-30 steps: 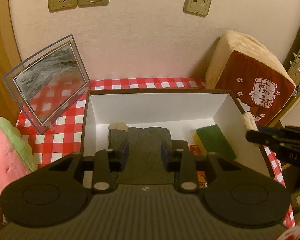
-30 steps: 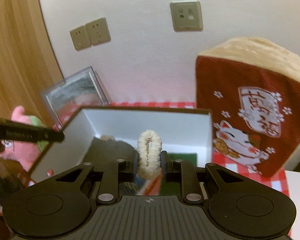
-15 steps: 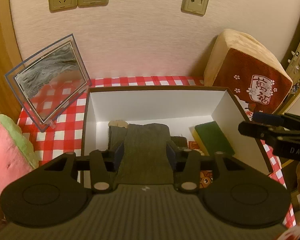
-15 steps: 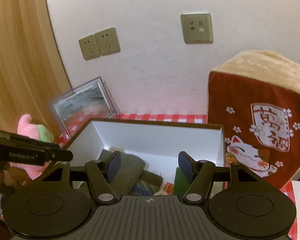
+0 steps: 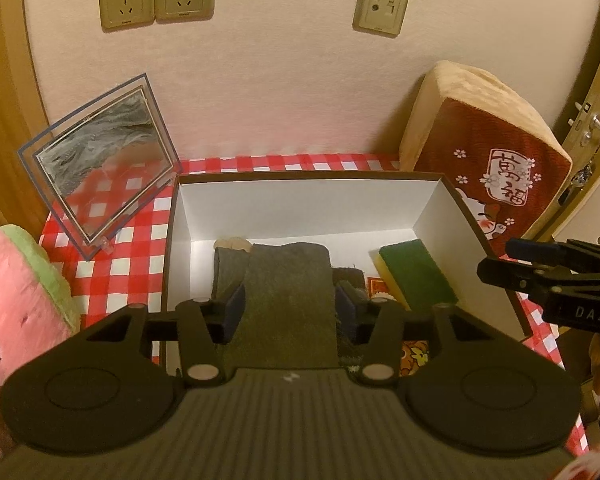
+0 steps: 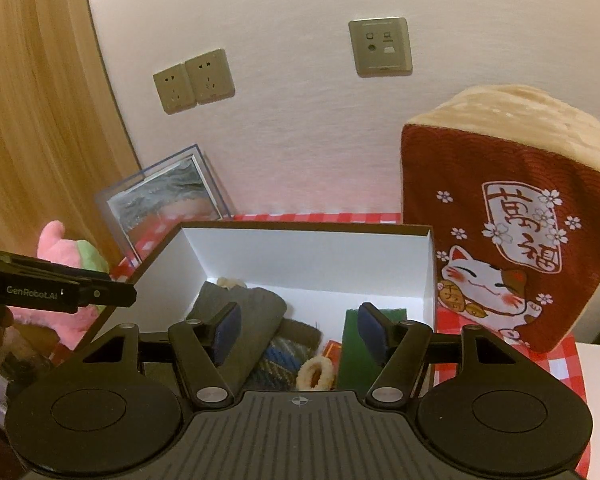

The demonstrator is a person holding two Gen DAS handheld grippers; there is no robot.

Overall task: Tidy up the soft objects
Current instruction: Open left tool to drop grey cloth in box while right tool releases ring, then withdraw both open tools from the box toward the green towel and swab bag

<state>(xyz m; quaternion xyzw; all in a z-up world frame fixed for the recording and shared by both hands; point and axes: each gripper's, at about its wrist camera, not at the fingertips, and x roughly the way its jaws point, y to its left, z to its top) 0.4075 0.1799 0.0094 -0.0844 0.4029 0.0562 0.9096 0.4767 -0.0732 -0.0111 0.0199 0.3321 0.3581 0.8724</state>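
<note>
we are hovering both grippers over the open white box [image 5: 300,200], which is sitting on the red checked cloth [image 5: 140,248] near the back wall. the left gripper [image 5: 288,308] is standing with its fingers apart, flanking the grey cloth [image 5: 290,296] without clamping it; the pads are looking just clear of the fabric edges, though we cannot tell for certain whether they are touching. the right gripper [image 6: 298,328] is hanging with its fingers wide apart and holding nothing

contents, as we are reading them: the grey cloth is lying along the left-centre of the box floor, over a darker folded piece; the green and yellow sponge [image 5: 414,276] is leaning at the right wall; the cream fuzzy ring [image 6: 316,374] is resting near the front edge between the striped fabric [image 6: 278,358] and the sponge

handling notes, judged: everything here is looking light and limp. the cloth is likely to drape and bunch, so we are favouring a pinch on a folded edge or a gathered ridge, not the flat middle. the ring is squashy and springy; taking one side of the loop should be holding it. the sponge is compressible but keeping shape, best gripped across its narrow faces. nothing fragile, little slip risk on fleecy surfaces

outside the box, the pink and green plush [image 5: 16,300] is sitting at the left edge of the cloth, and the red cat cushion [image 6: 504,248] at the right, both bulky
</note>
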